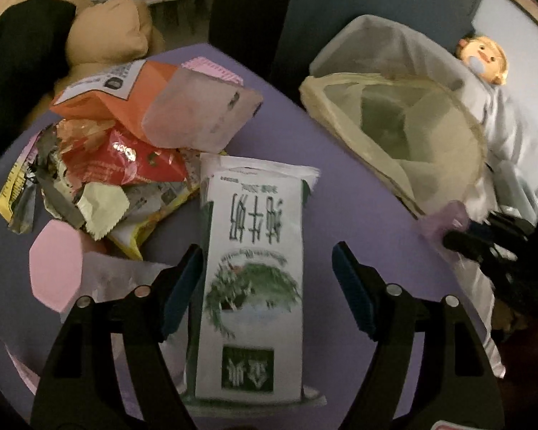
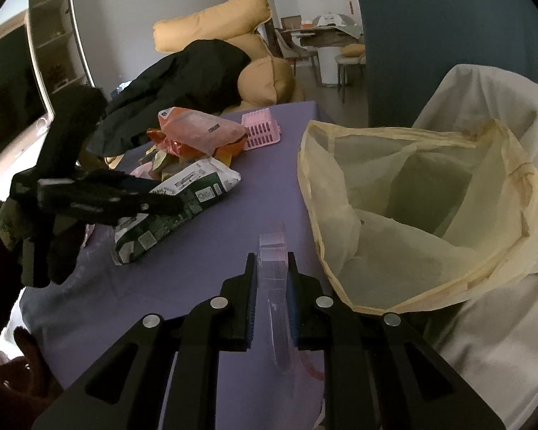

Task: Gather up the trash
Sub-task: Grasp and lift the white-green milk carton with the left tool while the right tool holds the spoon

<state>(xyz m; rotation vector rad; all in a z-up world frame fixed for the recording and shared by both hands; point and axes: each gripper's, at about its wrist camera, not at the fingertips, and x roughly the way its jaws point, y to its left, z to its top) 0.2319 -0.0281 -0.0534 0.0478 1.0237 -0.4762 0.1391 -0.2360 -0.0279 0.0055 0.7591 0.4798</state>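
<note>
The left gripper (image 1: 267,279) stands wide open astride the milk carton (image 1: 254,279) at lower centre, pads clear of it. The right gripper (image 2: 272,279) is clenched on a clear plastic wrapper (image 2: 274,251). The yellow trash bag (image 2: 412,208) gapes at right, overhanging the purple table (image 2: 269,165) edge; bare tabletop lies between.

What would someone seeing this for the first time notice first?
Probably the white and green milk carton lying on the purple table, between the open left gripper. Next, the pile of crumpled wrappers behind it, and the yellowish bag gaping open beside the table, near the right gripper pinching clear plastic.
</note>
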